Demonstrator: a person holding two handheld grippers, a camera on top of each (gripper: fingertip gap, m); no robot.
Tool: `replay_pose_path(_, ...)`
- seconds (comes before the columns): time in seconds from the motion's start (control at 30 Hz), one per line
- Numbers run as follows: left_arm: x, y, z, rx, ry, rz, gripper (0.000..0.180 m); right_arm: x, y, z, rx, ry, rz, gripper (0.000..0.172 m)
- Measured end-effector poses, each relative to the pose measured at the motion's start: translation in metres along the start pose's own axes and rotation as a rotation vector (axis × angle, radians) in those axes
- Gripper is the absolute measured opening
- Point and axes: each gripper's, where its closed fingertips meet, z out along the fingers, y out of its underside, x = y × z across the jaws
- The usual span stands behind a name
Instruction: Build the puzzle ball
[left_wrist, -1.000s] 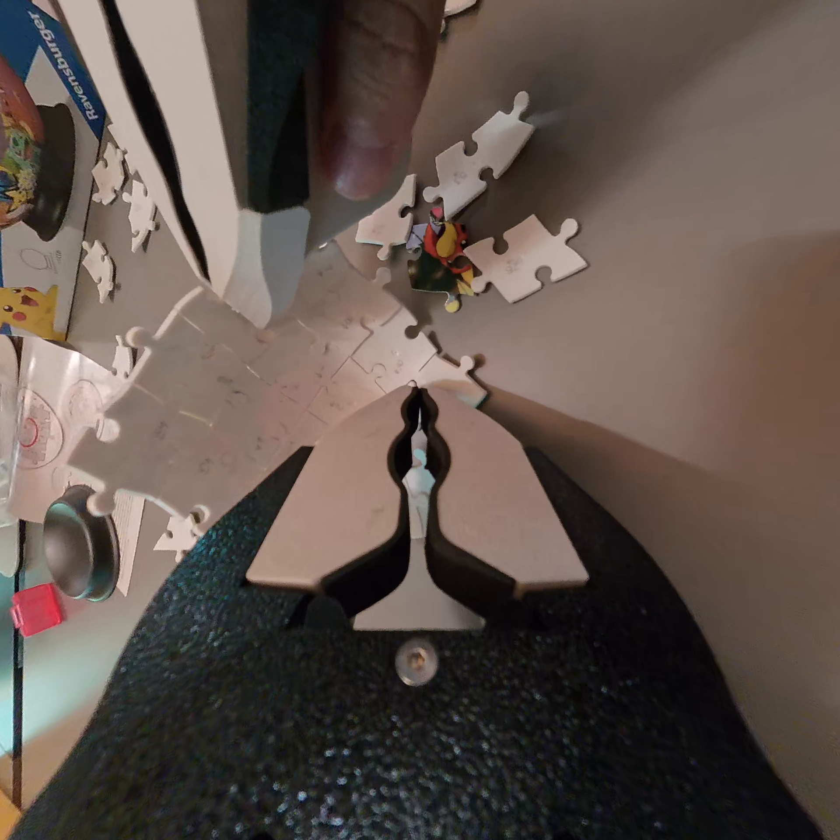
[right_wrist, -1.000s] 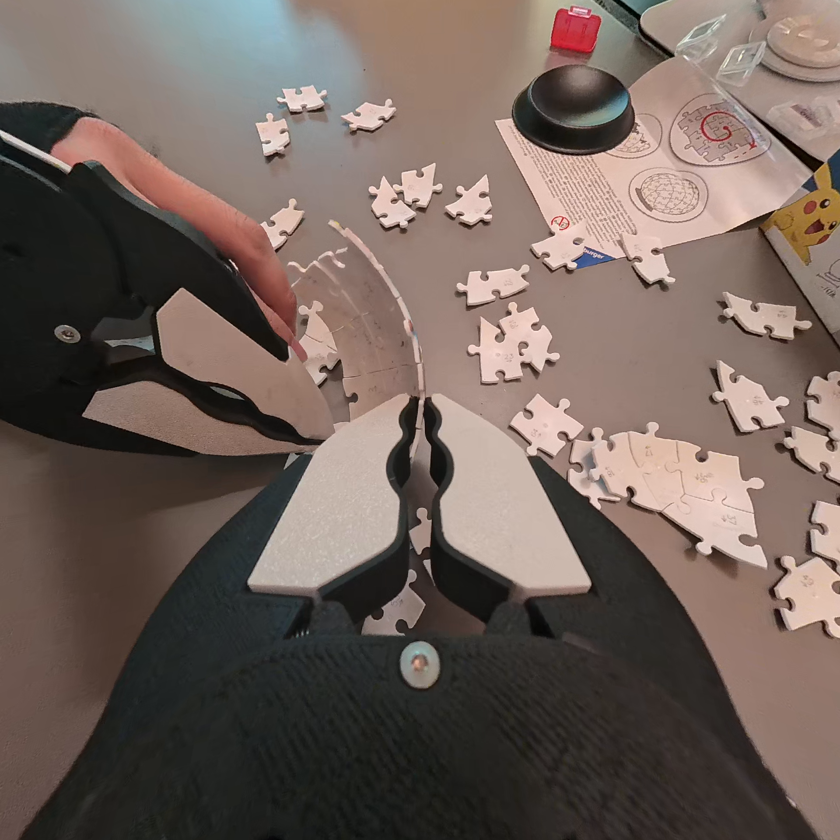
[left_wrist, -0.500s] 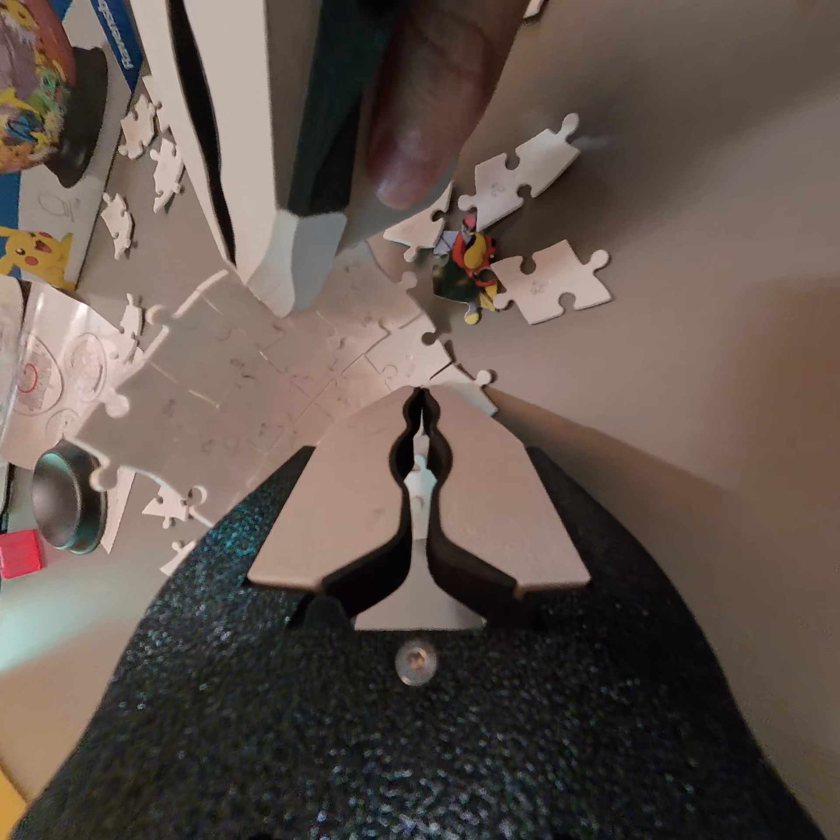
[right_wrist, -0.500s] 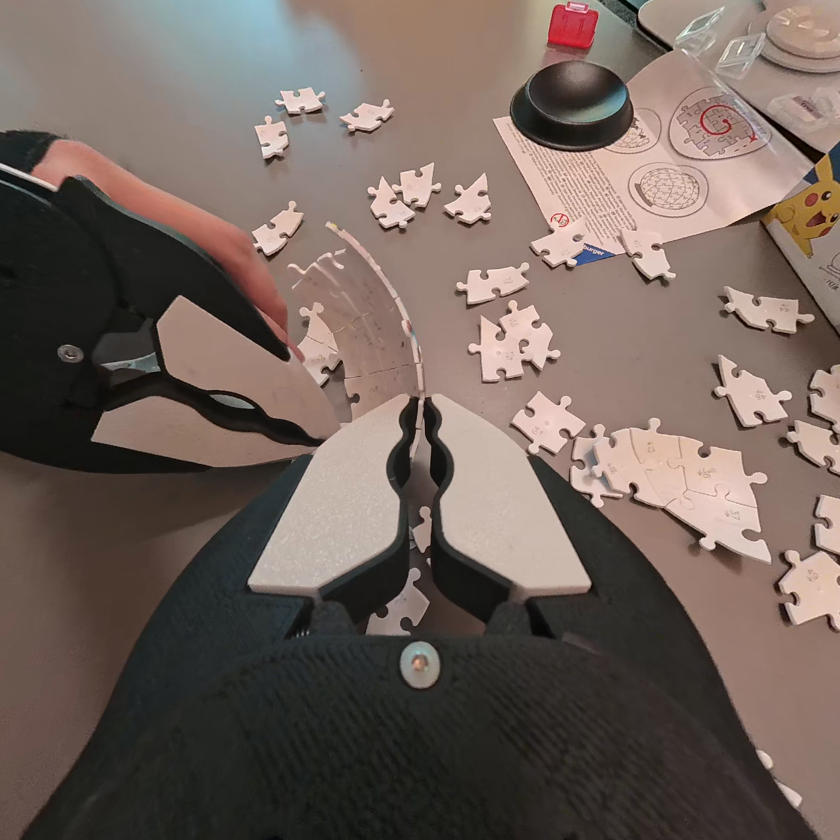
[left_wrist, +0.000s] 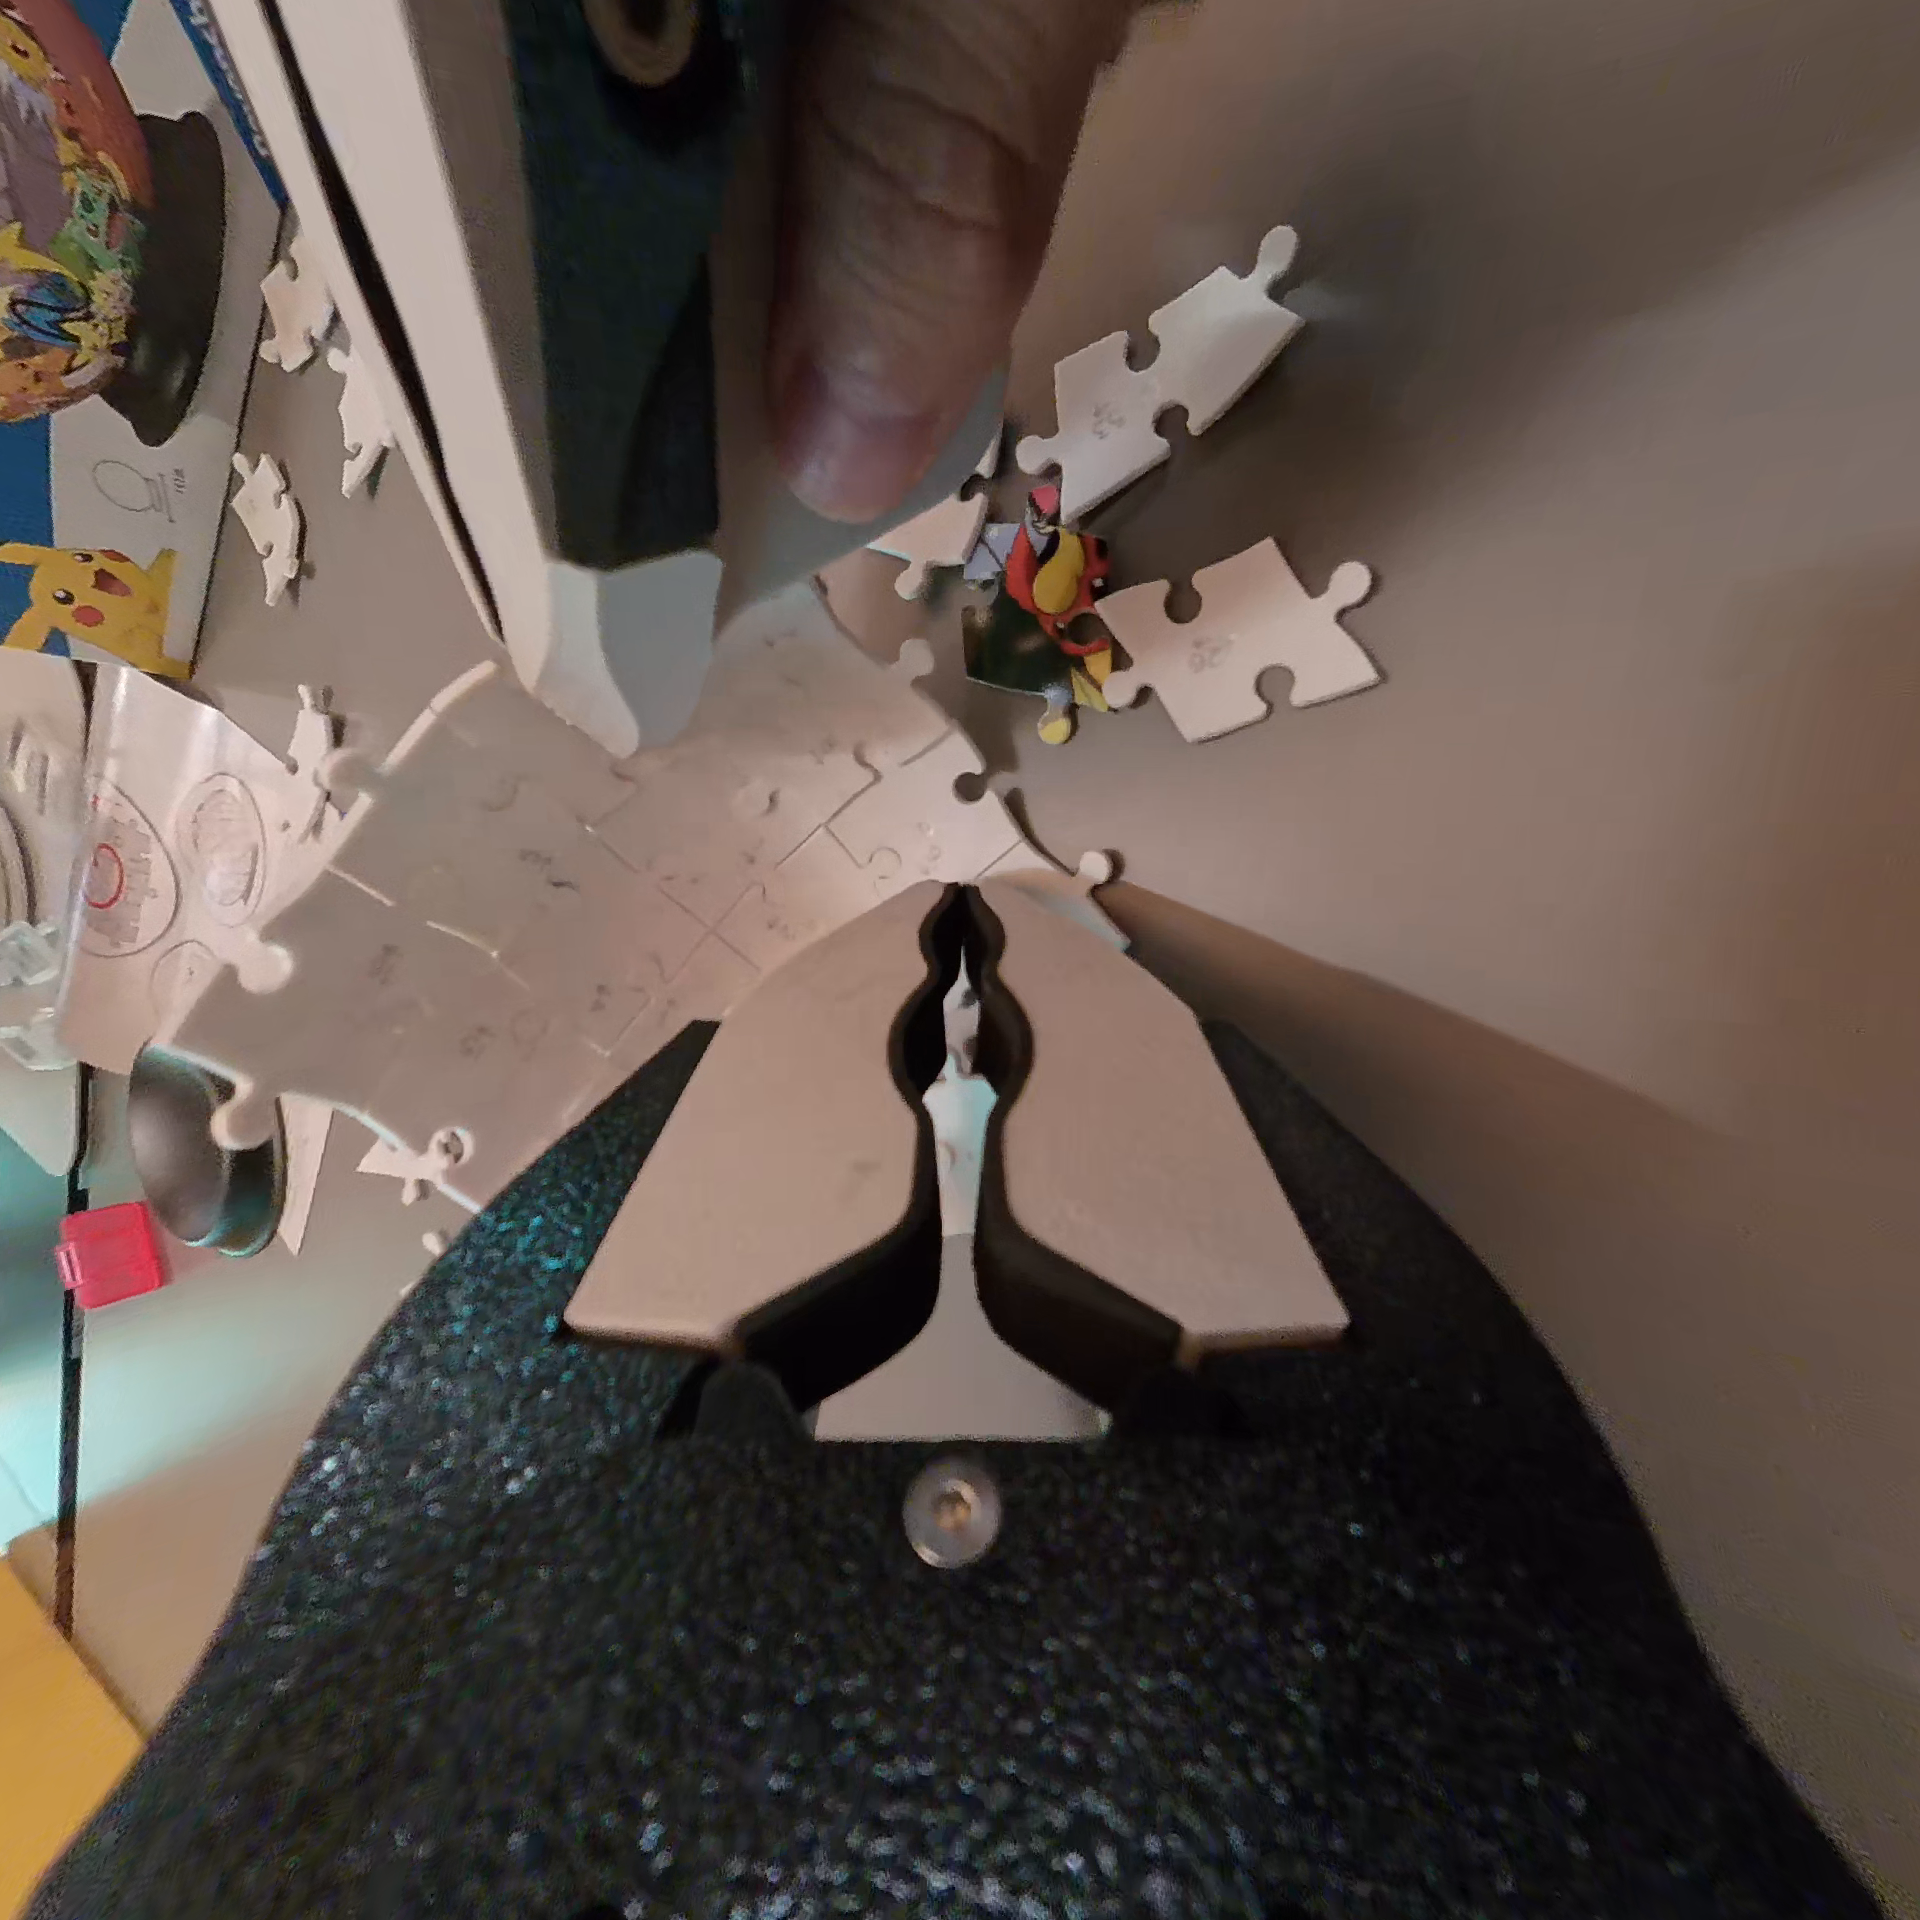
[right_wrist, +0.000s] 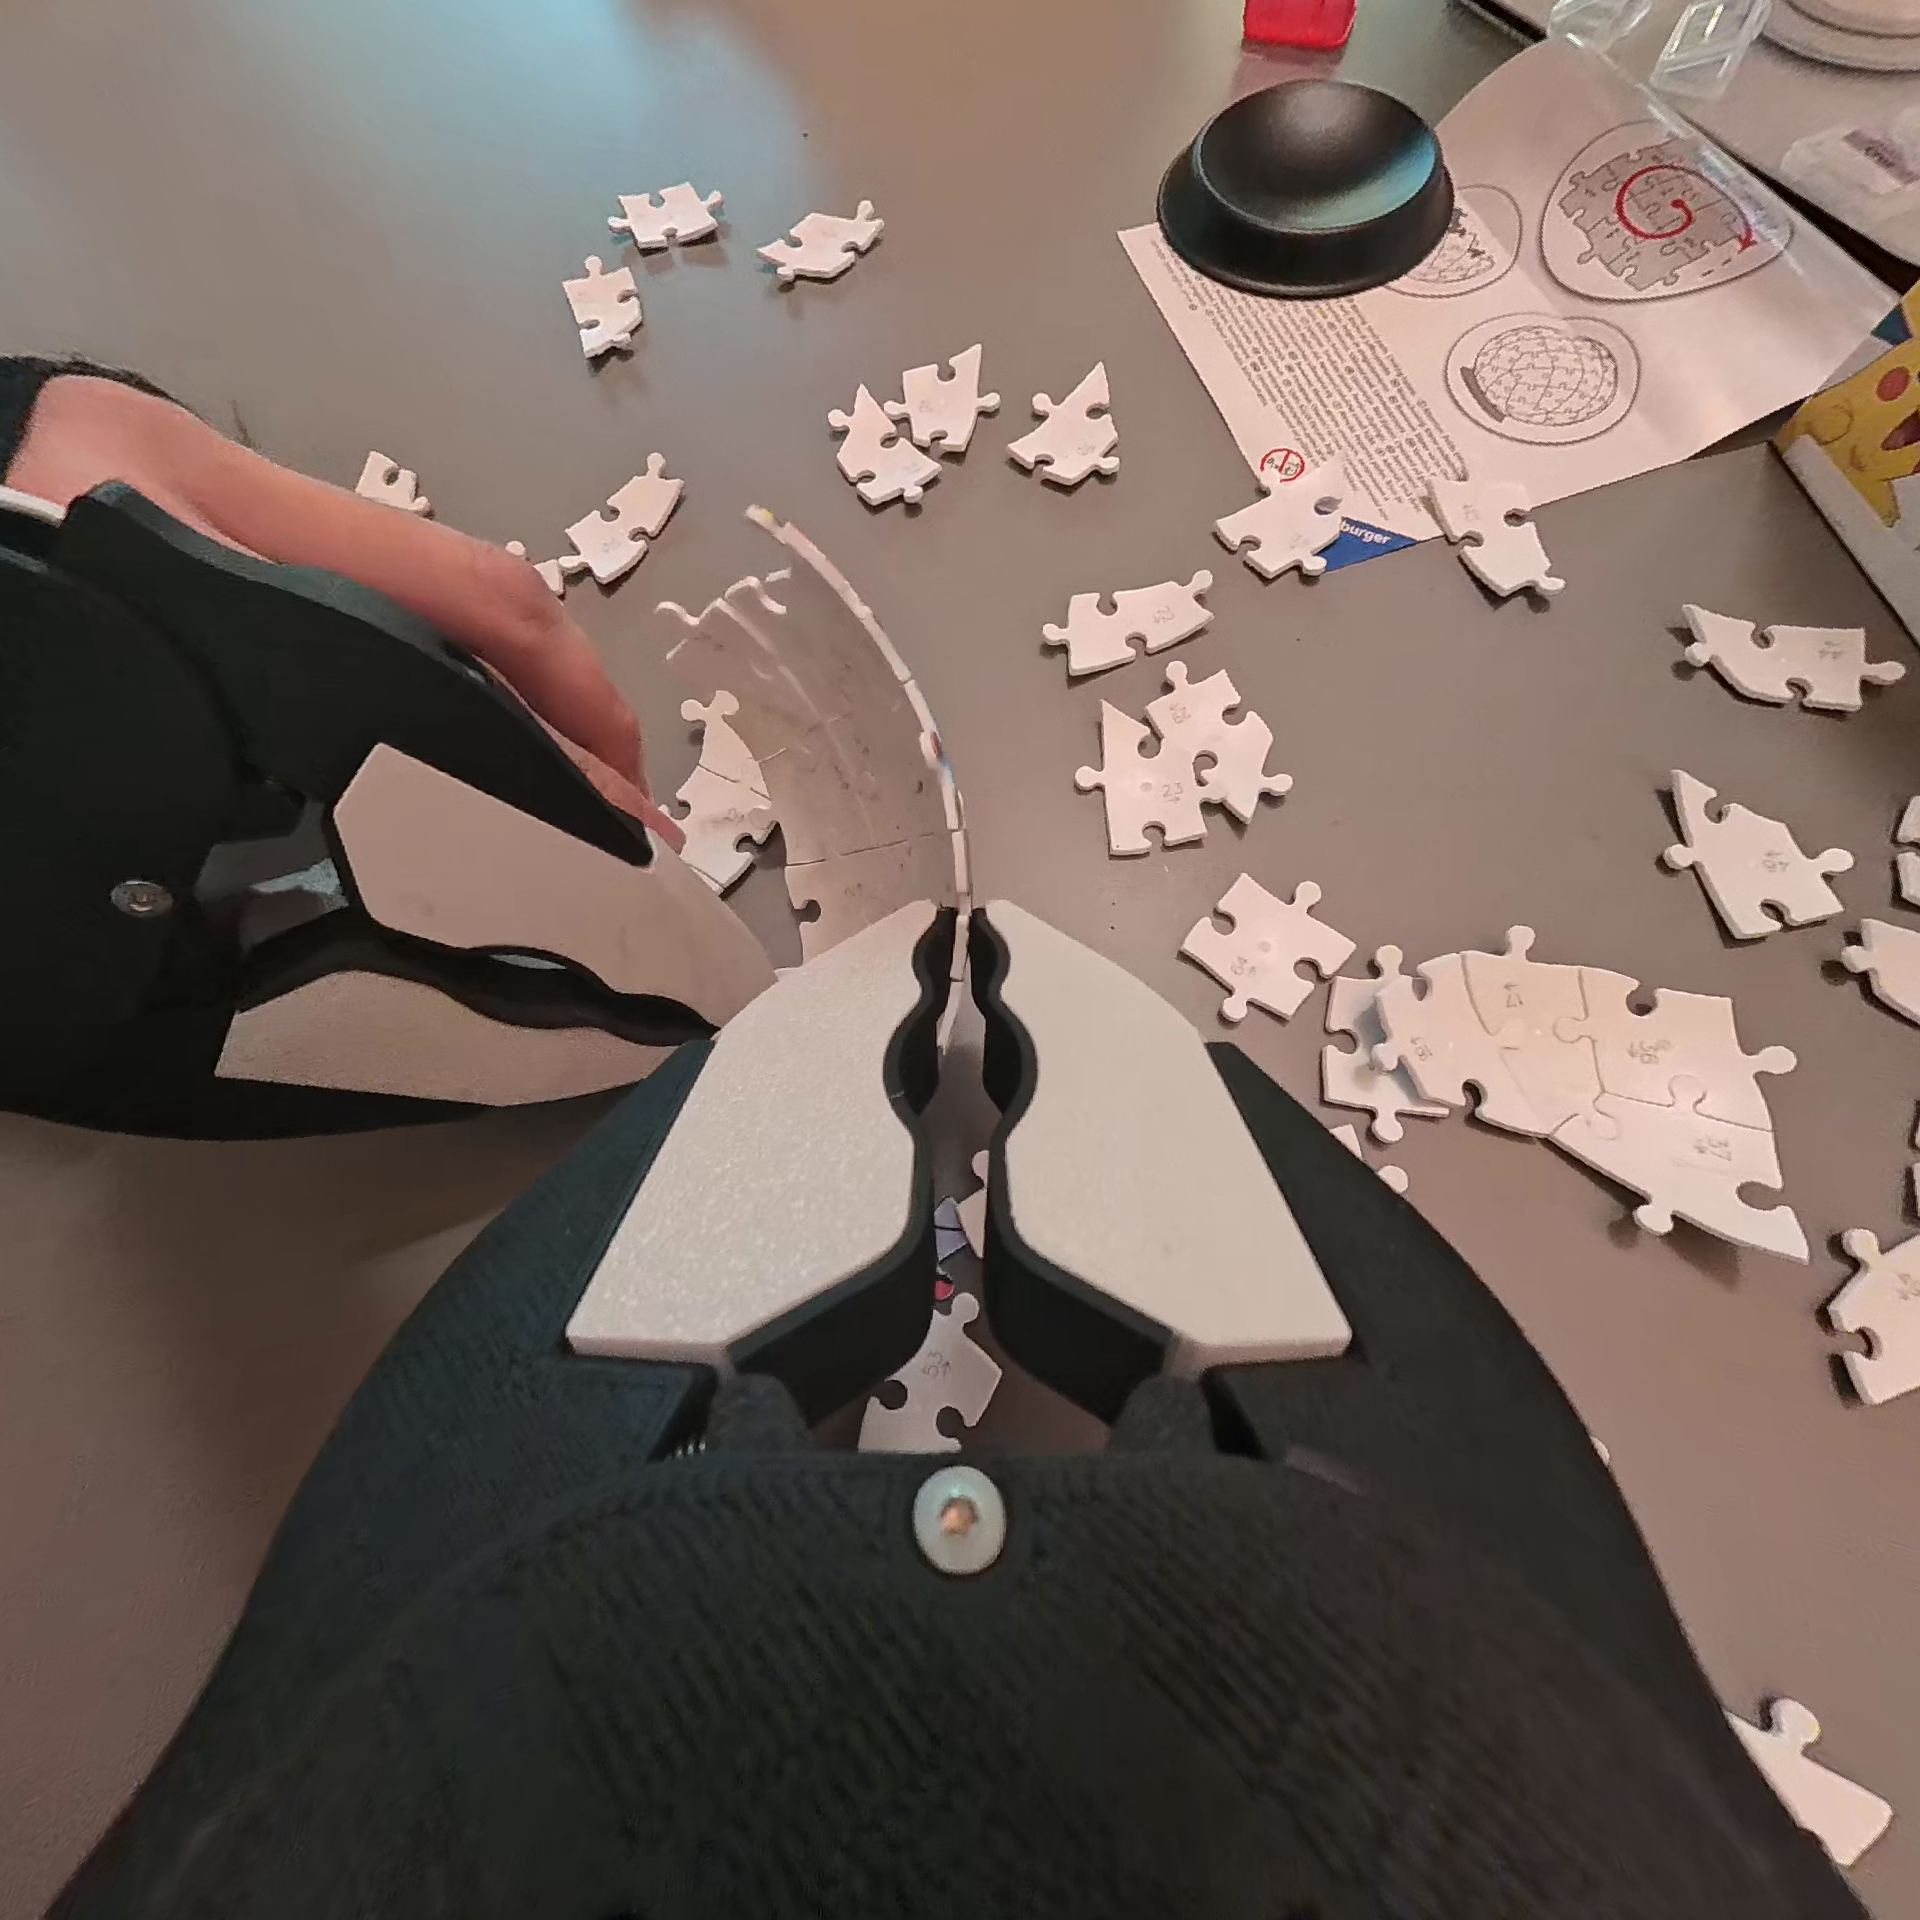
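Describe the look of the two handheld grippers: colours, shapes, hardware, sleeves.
Both match. The left gripper and right gripper each have a rounded black textured body, two broad pale grey fingers tapering to a point, wavy black inner pads and a silver screw below the jaw root. No cables show. The hand on the left gripper has a dark sleeve cuff.

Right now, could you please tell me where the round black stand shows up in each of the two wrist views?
Left wrist view: black stand at the left edge, below middle, on the instruction sheet.
Right wrist view: black stand at upper right, on the same sheet.
Shared landmark: the red block beside it.
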Motion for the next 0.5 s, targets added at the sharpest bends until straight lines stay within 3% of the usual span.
replay_pose_path(0.2,-0.001,0.0,-0.001,0.041,0.028,-0.076,0.0,0.0,0.0,0.0,-0.002,0.005,-0.004,0.003)
replay_pose_path(0.33,-0.017,-0.011,-0.02,0.156,-0.027,-0.214,0.0,0.003,0.002,-0.002,-0.002,0.008,0.003,0.003)
replay_pose_path(0.5,-0.014,-0.005,-0.019,0.107,-0.012,-0.164,0.0,0.001,0.0,0.001,0.002,0.0,0.004,0.003)
